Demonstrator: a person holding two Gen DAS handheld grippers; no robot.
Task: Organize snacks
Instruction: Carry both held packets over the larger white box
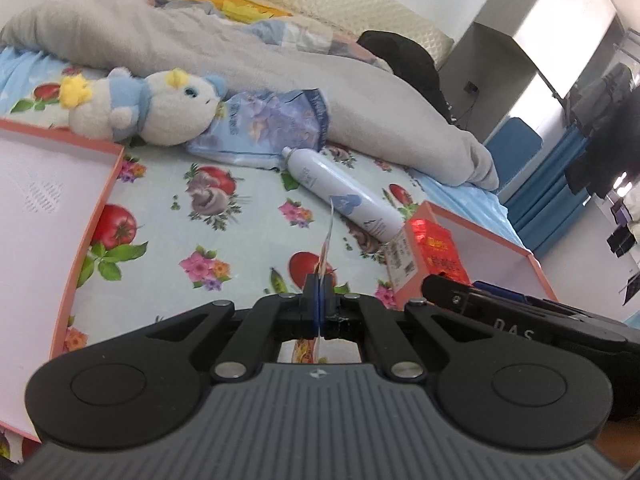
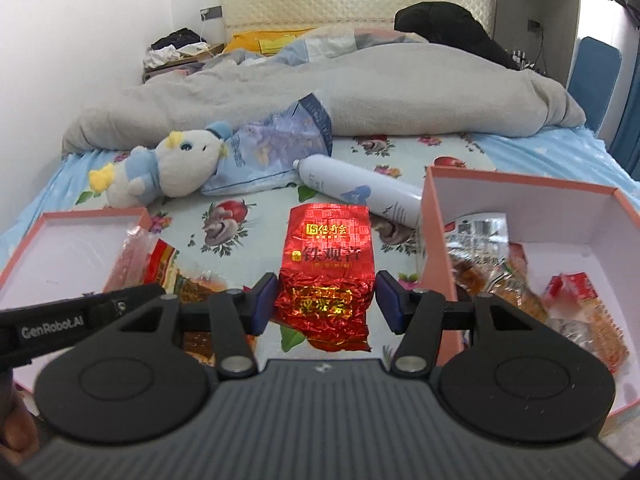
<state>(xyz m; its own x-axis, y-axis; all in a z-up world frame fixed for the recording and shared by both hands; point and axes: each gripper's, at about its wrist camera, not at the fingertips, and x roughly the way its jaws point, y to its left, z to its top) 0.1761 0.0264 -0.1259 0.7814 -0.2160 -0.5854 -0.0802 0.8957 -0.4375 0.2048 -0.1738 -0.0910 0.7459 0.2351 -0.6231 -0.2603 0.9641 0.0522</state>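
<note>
Floral bedsheet [image 2: 256, 200] fills both views, and your right gripper [image 2: 326, 300] holds the red foil packet [image 2: 328, 268] just above it, pads half-spread against its crumpled sides, just left of the snack-filled pink box [image 2: 520, 188] on the right, probably its destination. Your left gripper [image 1: 319, 300] is pinched fully shut on a thin snack wrapper [image 1: 328, 240], seen edge-on. Only the right view shows that wrapper's printed face and the box's contents; the left view shows the empty pink lid [image 1: 80, 184] at close range.

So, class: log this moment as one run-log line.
left hand-held gripper: shut on thin packet | right hand-held gripper: gripping red foil pack
</note>
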